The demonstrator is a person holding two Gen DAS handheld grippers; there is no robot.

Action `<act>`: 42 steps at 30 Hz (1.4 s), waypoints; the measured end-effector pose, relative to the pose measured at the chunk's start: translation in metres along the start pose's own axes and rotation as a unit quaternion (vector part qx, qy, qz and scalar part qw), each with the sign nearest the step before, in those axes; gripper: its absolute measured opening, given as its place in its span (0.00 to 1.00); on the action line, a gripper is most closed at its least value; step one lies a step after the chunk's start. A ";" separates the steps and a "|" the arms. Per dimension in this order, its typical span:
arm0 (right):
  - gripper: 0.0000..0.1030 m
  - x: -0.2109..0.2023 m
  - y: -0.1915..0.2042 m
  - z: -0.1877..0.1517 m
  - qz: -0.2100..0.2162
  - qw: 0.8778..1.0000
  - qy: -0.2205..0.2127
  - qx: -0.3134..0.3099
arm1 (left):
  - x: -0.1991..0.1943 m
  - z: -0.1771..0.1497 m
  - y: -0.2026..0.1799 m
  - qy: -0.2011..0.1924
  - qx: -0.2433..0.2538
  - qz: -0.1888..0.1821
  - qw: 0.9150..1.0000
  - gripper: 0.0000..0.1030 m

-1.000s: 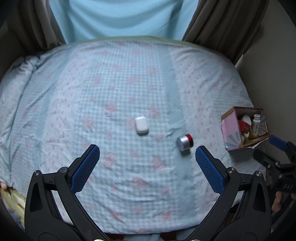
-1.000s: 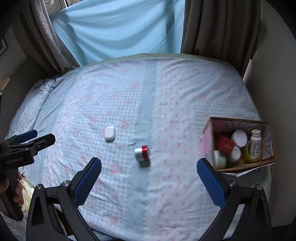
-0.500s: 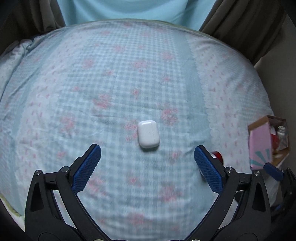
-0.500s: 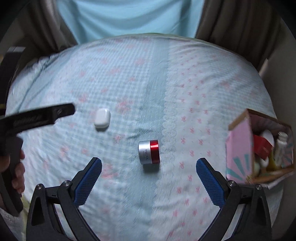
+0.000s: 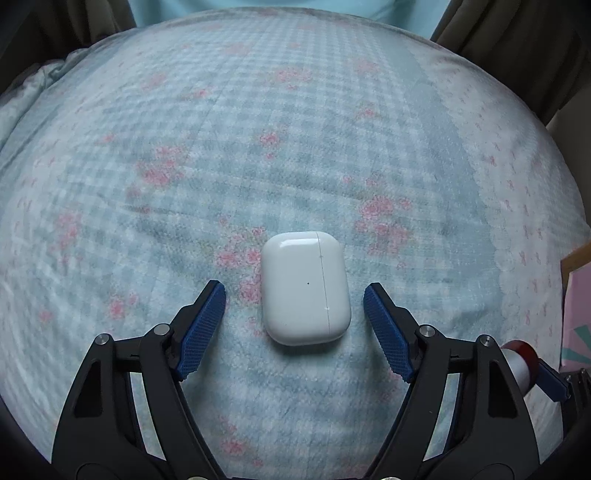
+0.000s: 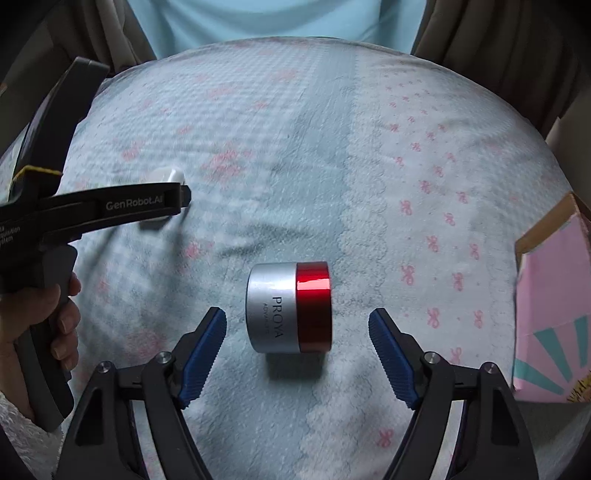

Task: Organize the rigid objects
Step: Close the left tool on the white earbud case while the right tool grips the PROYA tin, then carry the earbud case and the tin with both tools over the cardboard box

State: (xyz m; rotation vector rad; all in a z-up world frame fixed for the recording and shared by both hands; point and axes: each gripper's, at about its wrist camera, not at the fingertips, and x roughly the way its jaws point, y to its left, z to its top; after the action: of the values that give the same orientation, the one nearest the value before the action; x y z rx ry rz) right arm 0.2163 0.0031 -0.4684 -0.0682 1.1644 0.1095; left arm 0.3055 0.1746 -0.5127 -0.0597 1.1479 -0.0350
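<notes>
Your left gripper: fingers apart, straddling the earbud case flat on the bed, long axis pointing away | your right gripper: fingers apart, cream jar on its side between them, axis crosswise.

A home bedroom: a bed with a blue gingham floral quilt, brown curtains hanging beyond the jaws.

A bed is seen filling the view, covered with a pale blue checked quilt printed with pink flowers and bows. Behind it, a light blue sheer panel is framed by brown-grey curtains. A beige wall is glimpsed at right. Soft, dim daylight is cast throughout.
</notes>
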 end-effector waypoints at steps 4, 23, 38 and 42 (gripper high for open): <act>0.74 0.009 0.002 -0.001 0.005 1.000 0.003 -0.006 | 0.002 0.001 -0.006 -0.012 0.015 0.005 1.000 0.71; 0.38 0.011 0.003 0.011 0.007 1.000 0.003 0.007 | -0.010 0.001 -0.002 -0.016 0.033 -0.012 0.999 0.42; 0.38 -0.084 -0.003 0.016 -0.010 0.997 -0.030 0.065 | -0.120 0.004 -0.003 -0.045 0.045 -0.063 0.996 0.42; 0.38 -0.138 0.000 0.024 -0.010 0.995 -0.045 0.085 | -0.176 0.010 -0.007 -0.054 0.066 -0.091 0.992 0.42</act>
State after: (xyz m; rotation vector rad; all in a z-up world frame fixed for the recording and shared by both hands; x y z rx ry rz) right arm 0.1848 -0.0012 -0.3320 0.0746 1.0779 -0.0049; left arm 0.2425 0.1786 -0.3477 -0.0477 1.0262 -0.2672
